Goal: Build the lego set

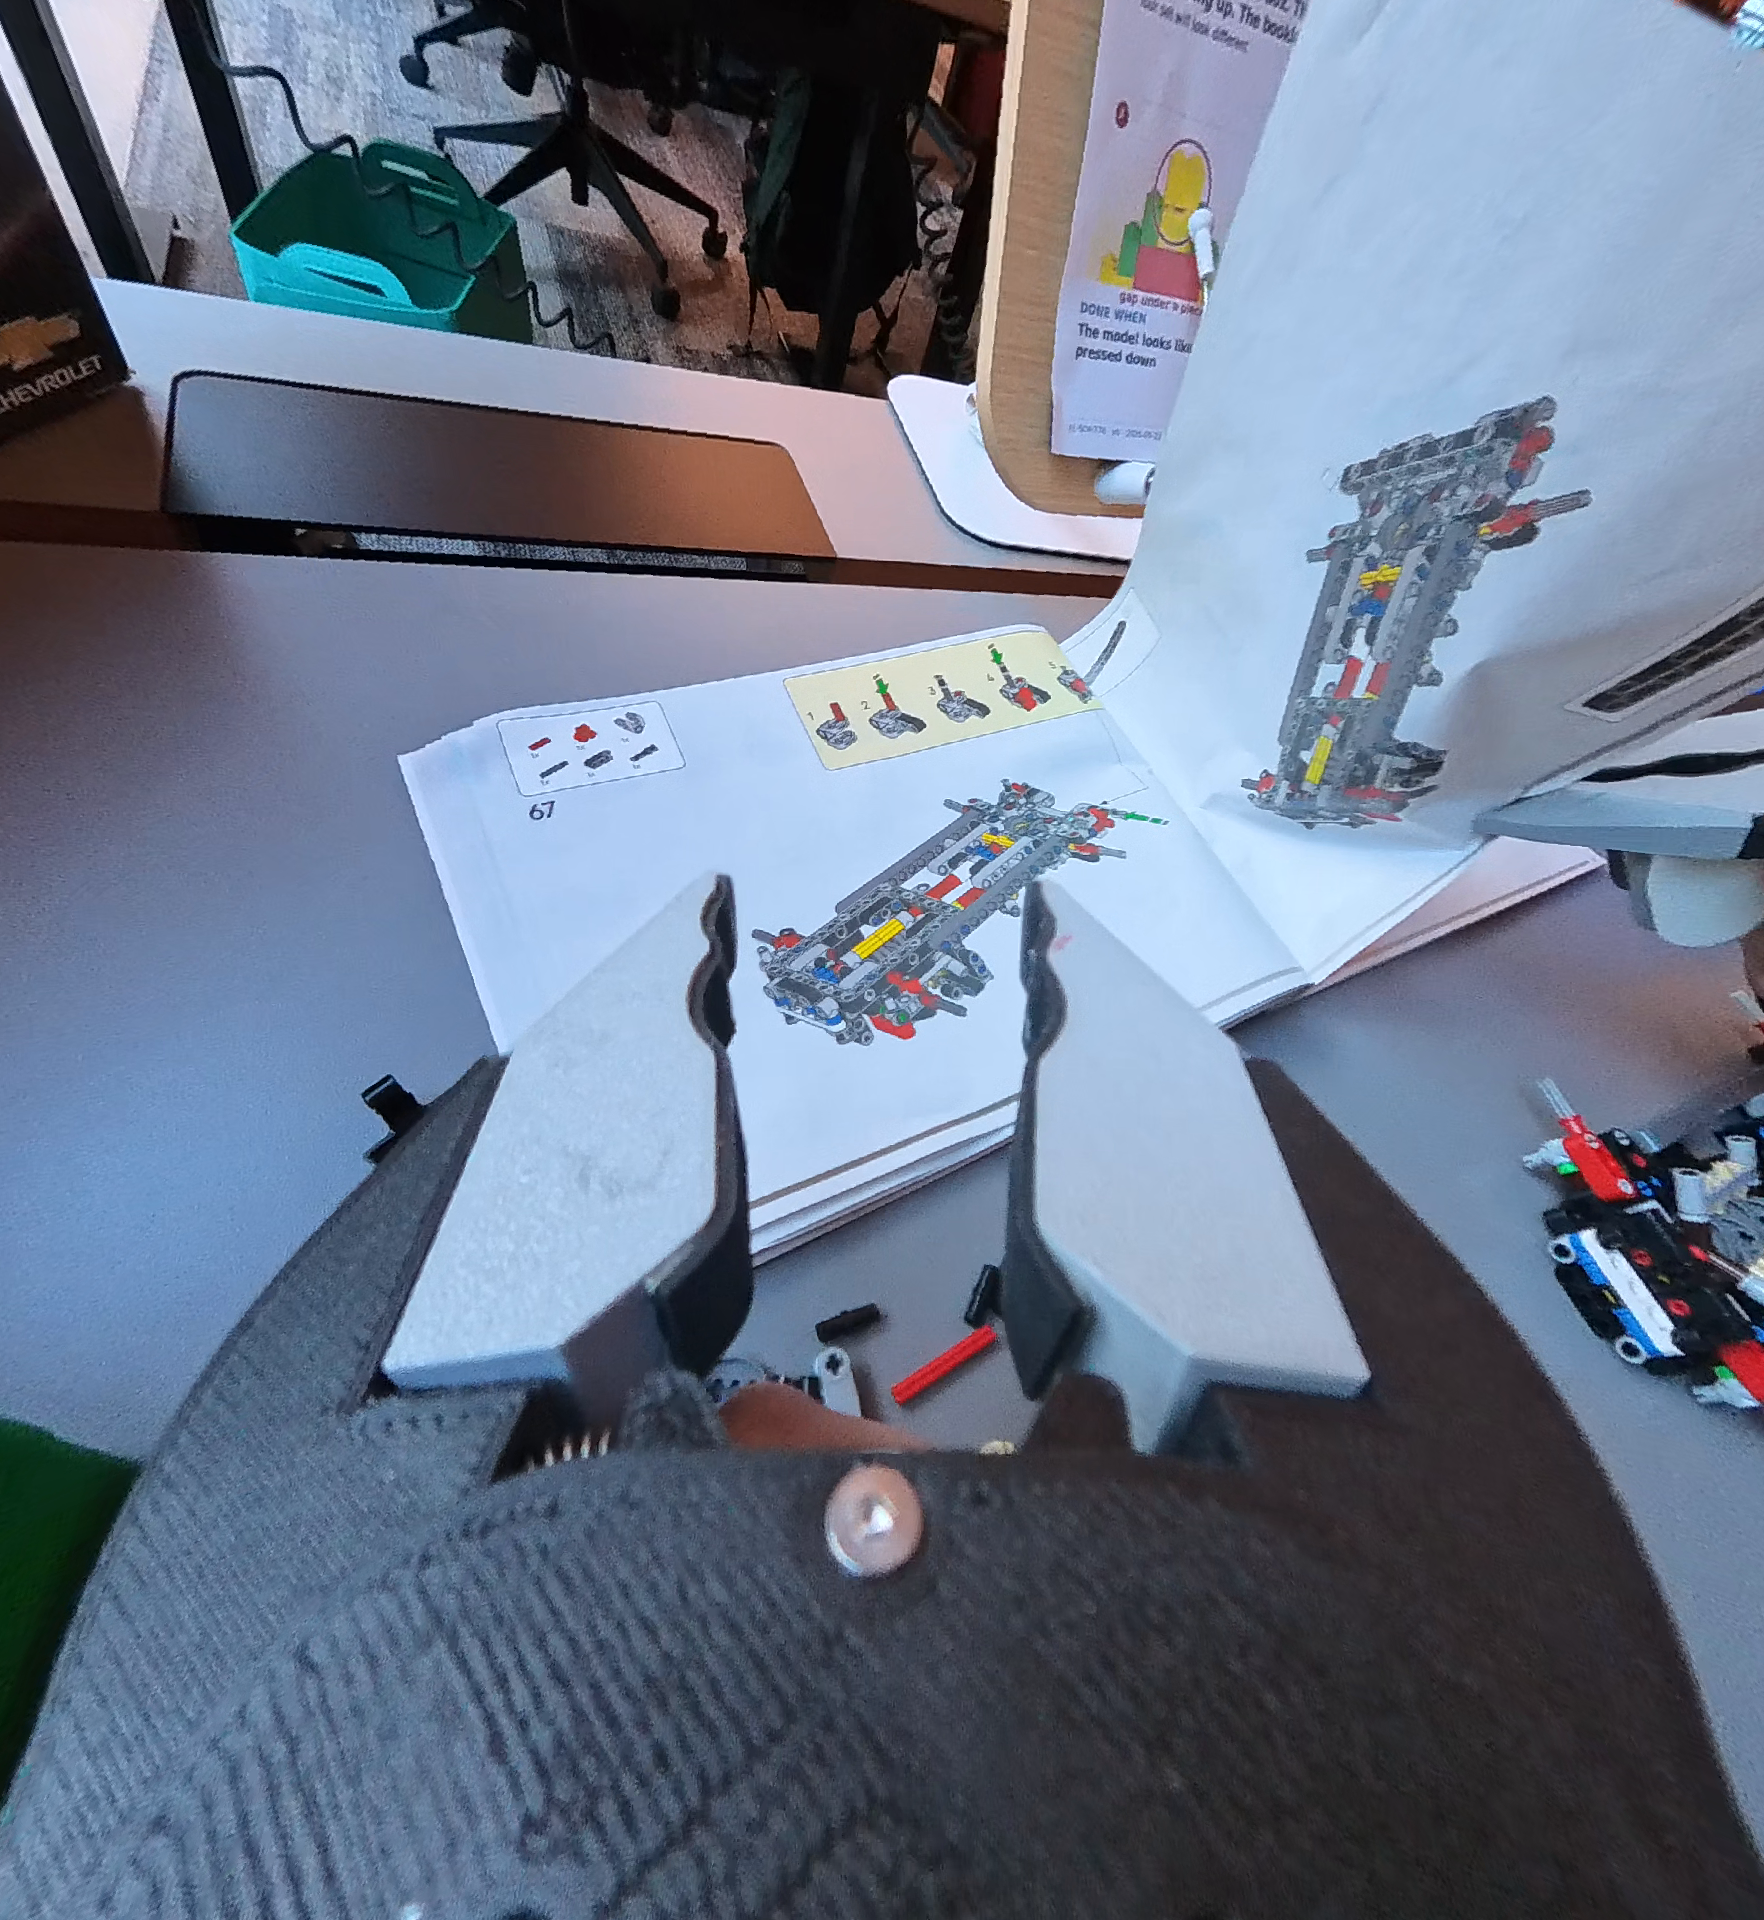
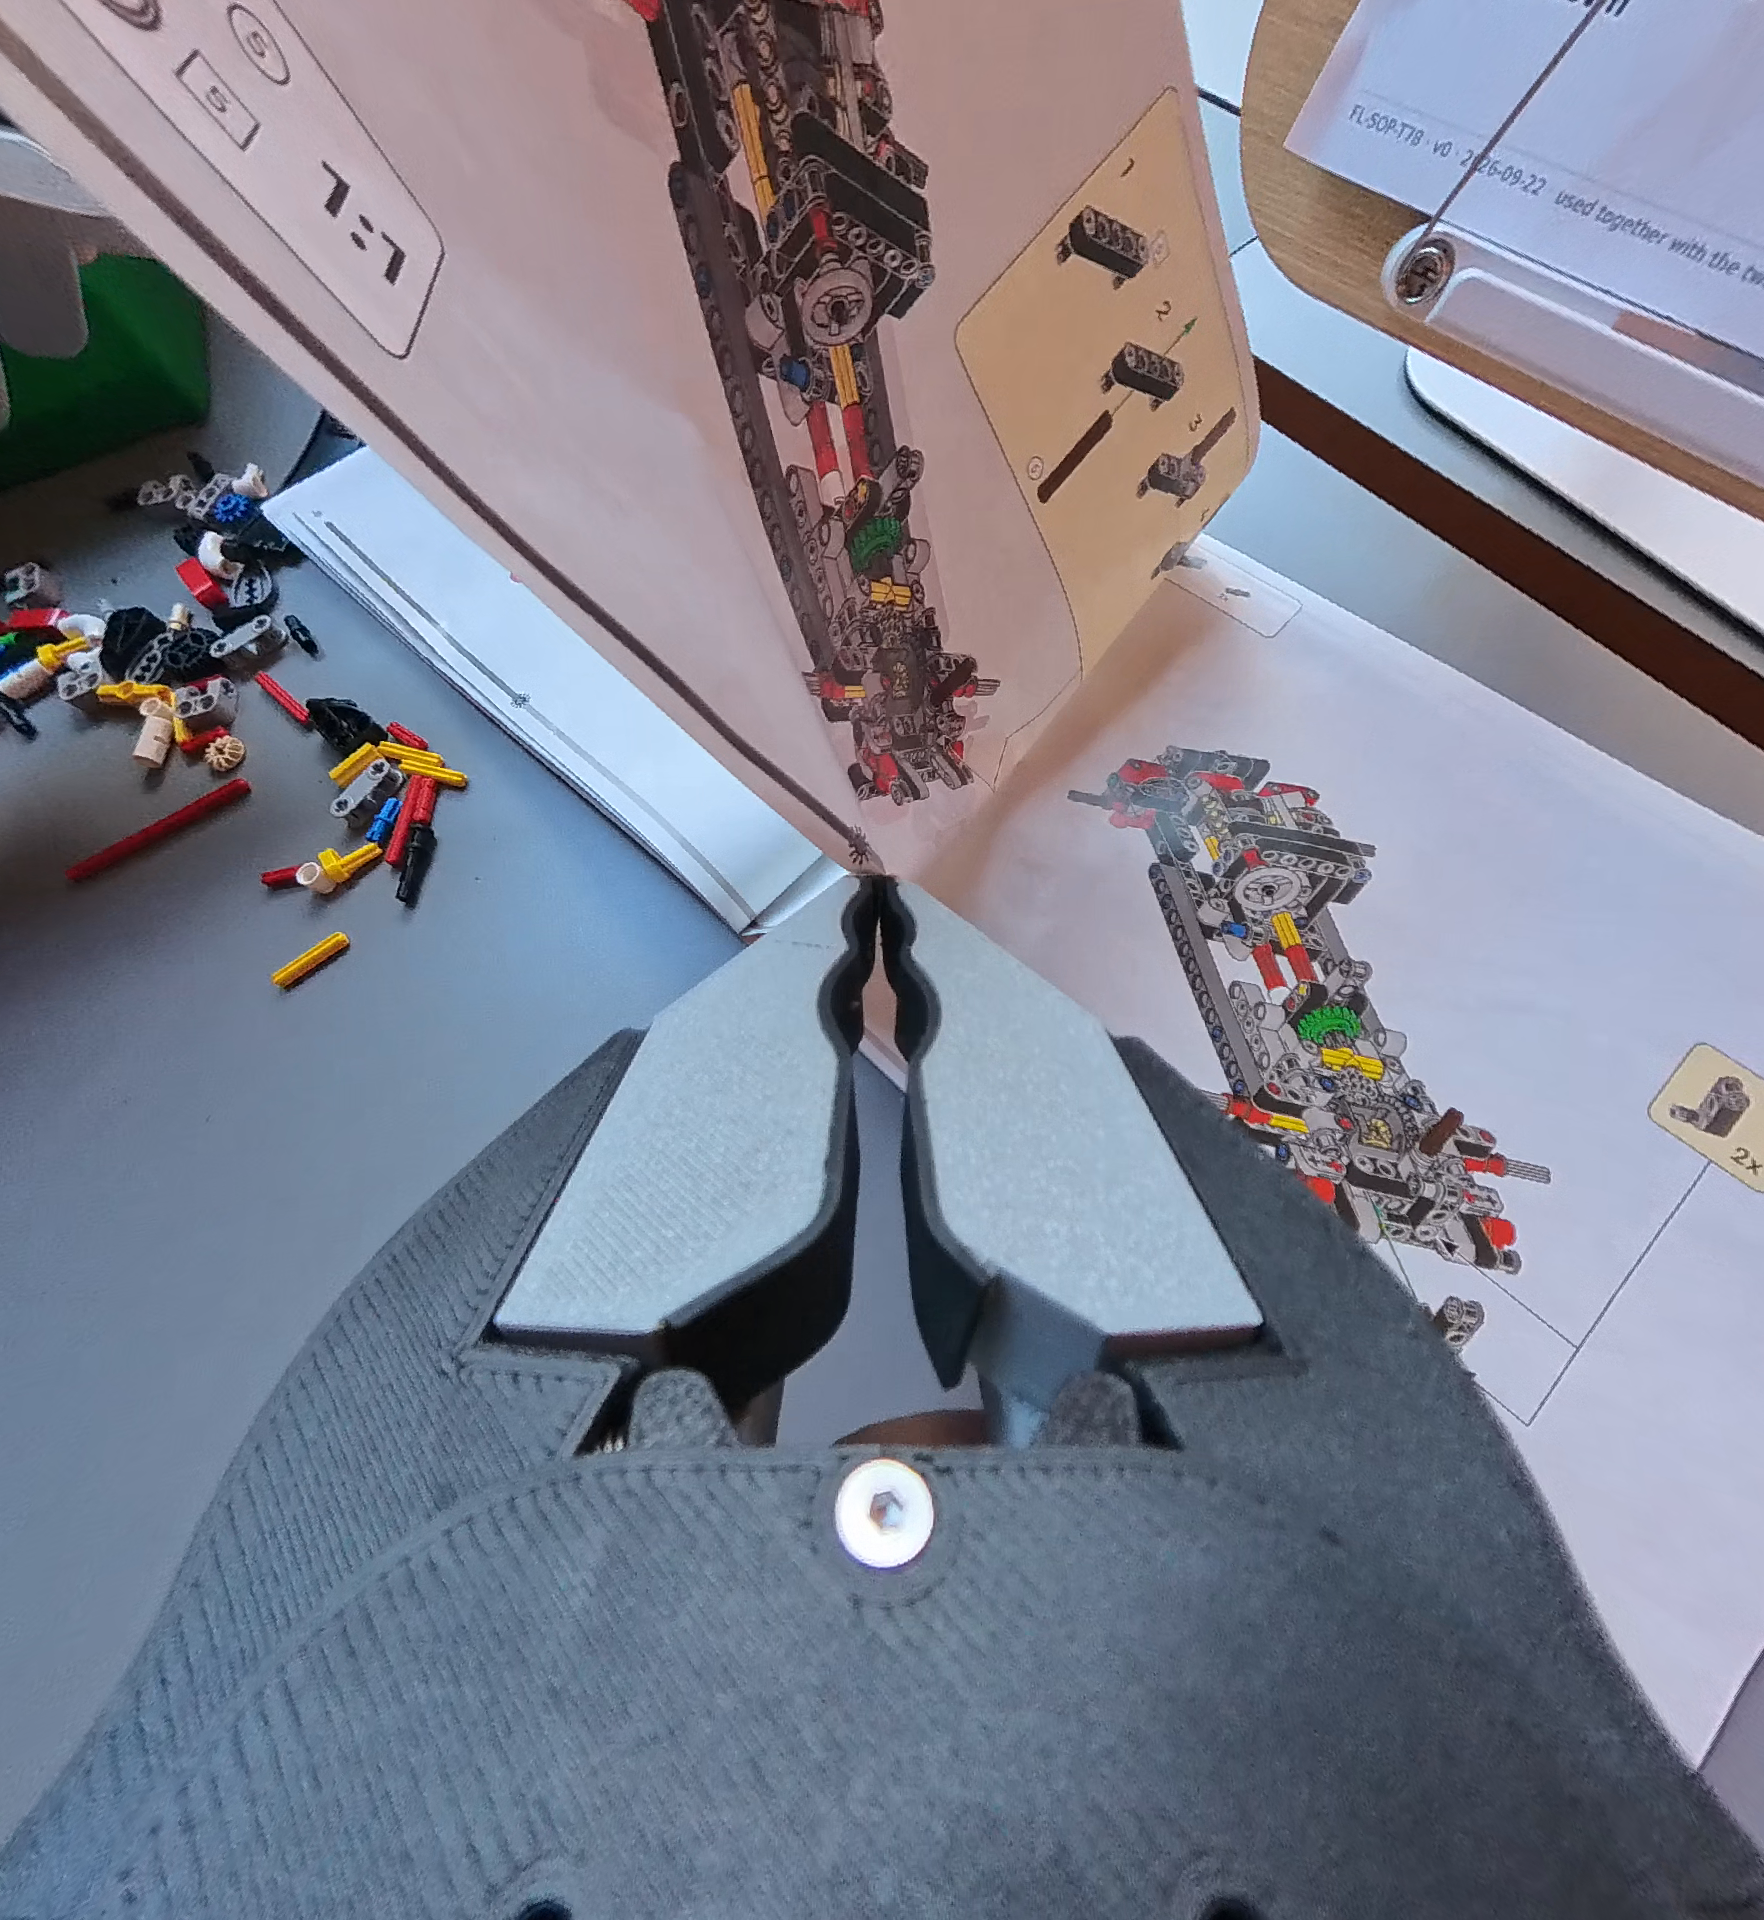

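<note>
While my right gripper (image 2: 876,883) is pinched shut on the lower corner of a lifted page (image 2: 566,436), the page stands up from the open instruction booklet (image 1: 649,862), rising away from the fingertips and curling over twd the left side. My left gripper (image 1: 873,935) hangs wide open w/ nothing between its pads, hovering just above the booklet's left-hand page, over the printed chassis drawing. Booklet lies flat on the grey table (image 1: 182,831); its spine runs roughly away from me and to the right in the left wrist view. Near the base of the left gripper: a red axle (image 1: 943,1363), a short black pin (image 1: 847,1322), a grey connector (image 1: 836,1377). A part-built model (image 1: 1688,1247) sits on the table right of the booklet, close below the right gripper. Loose pieces (image 2: 182,665) are scattered left of the booklet in the right wrist view, incl. a long red axle (image 2: 159,829) and a yellow one (image 2: 310,960). Wooden stand w/ a sheet (image 1: 1117,260) behind the booklet; teal bin (image 1: 369,249) on the floor beyond.
</note>
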The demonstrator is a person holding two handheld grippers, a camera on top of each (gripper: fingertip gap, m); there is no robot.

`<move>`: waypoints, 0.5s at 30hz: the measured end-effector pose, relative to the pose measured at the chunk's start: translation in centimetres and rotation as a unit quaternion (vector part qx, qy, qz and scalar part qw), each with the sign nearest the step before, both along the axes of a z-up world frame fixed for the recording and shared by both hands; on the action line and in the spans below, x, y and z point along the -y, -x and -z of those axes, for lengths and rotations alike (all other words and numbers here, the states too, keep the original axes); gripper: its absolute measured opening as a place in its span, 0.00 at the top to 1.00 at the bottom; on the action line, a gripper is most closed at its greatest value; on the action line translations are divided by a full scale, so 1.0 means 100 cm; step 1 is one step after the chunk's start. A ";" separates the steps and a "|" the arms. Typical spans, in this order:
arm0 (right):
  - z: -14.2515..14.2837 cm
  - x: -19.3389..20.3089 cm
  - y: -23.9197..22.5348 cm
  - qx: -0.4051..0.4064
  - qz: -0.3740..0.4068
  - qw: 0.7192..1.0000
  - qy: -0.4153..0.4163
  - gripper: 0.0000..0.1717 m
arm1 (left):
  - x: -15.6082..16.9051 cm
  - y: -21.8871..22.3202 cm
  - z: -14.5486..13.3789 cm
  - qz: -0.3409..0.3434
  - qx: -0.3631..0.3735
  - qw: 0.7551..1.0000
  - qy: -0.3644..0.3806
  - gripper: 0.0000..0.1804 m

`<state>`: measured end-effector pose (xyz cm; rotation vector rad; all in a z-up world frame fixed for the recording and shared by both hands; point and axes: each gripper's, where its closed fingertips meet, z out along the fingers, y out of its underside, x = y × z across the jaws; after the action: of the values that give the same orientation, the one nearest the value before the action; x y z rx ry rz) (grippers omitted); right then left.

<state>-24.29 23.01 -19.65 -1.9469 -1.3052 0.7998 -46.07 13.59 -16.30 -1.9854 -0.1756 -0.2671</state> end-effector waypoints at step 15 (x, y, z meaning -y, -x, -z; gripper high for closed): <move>-0.002 0.001 0.003 -0.008 -0.007 1.000 0.002 1.00 | 0.004 0.017 0.000 -0.030 0.001 1.000 0.001 0.71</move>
<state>-24.62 22.96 -19.45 -1.9318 -1.3103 0.8247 -47.73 13.17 -16.30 -1.9776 -0.2366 -0.2315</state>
